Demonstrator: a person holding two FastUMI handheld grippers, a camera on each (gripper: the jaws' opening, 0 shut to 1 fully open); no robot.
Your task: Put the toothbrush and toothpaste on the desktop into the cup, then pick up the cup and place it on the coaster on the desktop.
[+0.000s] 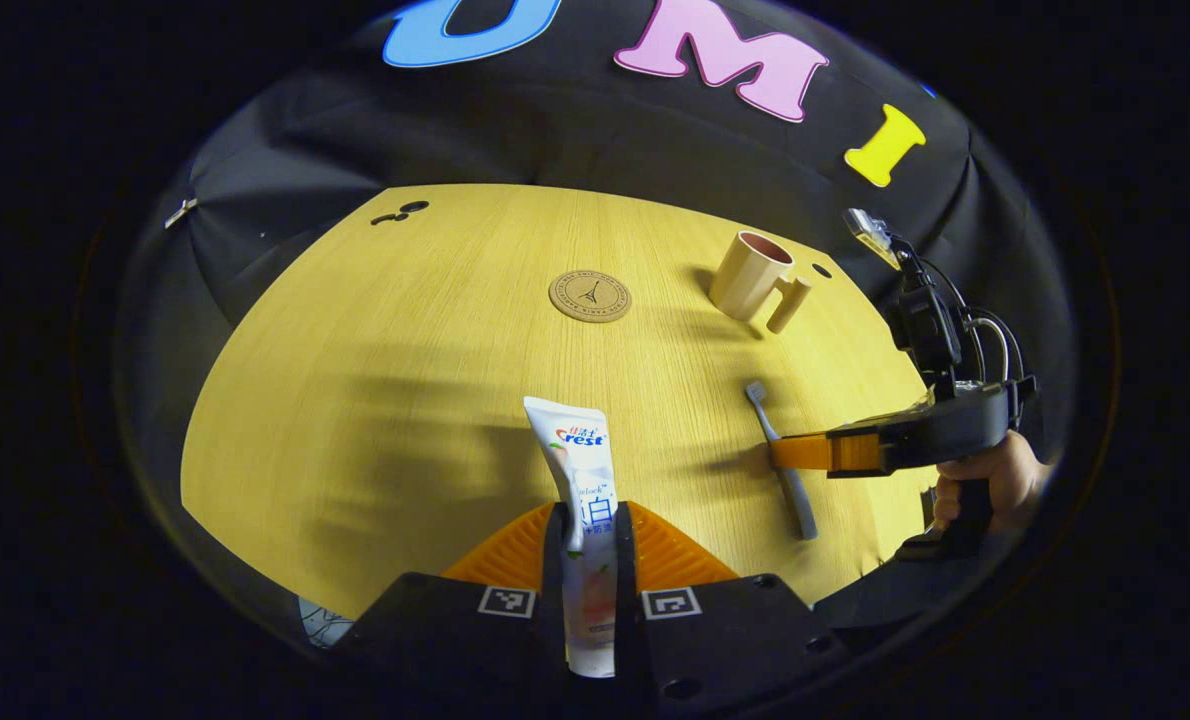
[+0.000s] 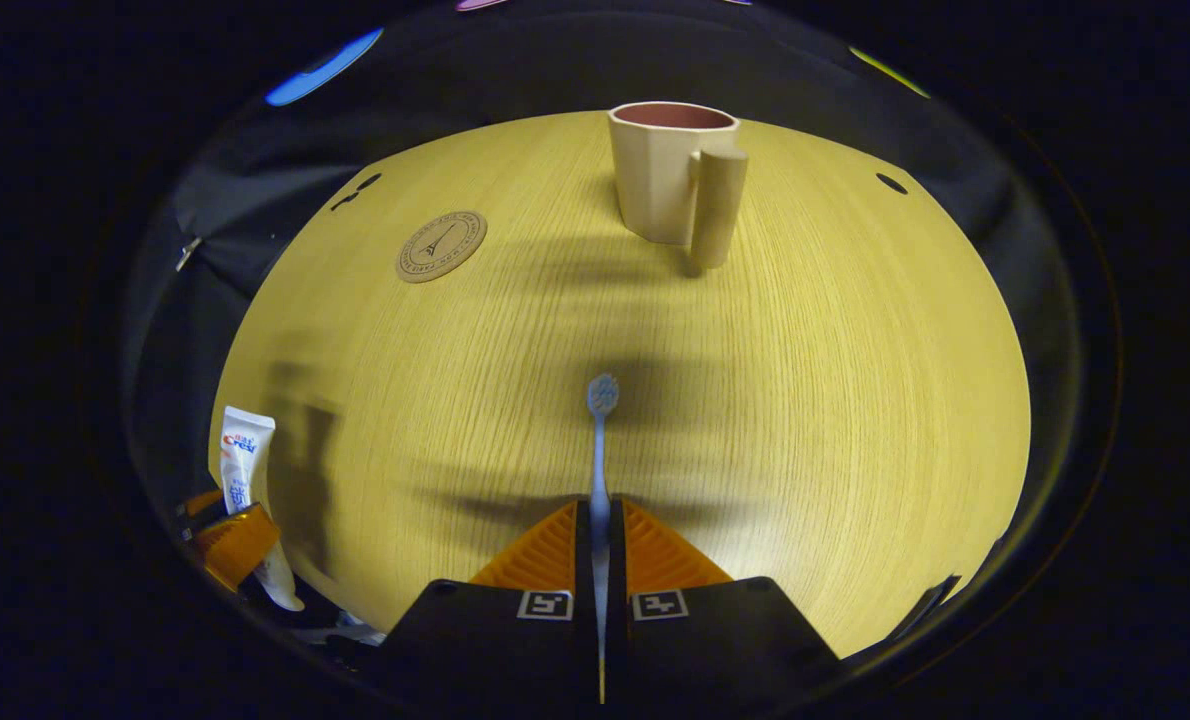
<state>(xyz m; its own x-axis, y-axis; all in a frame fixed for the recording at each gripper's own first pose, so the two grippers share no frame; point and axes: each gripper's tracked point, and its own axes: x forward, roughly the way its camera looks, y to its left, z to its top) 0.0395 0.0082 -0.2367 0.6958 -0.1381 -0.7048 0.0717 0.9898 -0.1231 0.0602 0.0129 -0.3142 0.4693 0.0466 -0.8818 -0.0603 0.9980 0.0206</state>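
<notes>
Left gripper view: my left gripper (image 1: 591, 520) is clamped on the white toothpaste tube (image 1: 583, 500), bottom centre. My right gripper (image 2: 600, 525) pinches the slim blue toothbrush (image 2: 600, 450). Beige handled cup (image 2: 677, 180) stands top centre, round cork coaster (image 2: 441, 245) upper left, on the wooden desktop (image 2: 805, 400).

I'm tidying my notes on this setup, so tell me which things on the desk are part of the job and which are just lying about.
Part of the job:
toothpaste, held in the left gripper
toothbrush, held in the right gripper
cup, standing upright
coaster, bare

Just lying about:
nothing loose; apart from those, I see just the desk itself
</notes>
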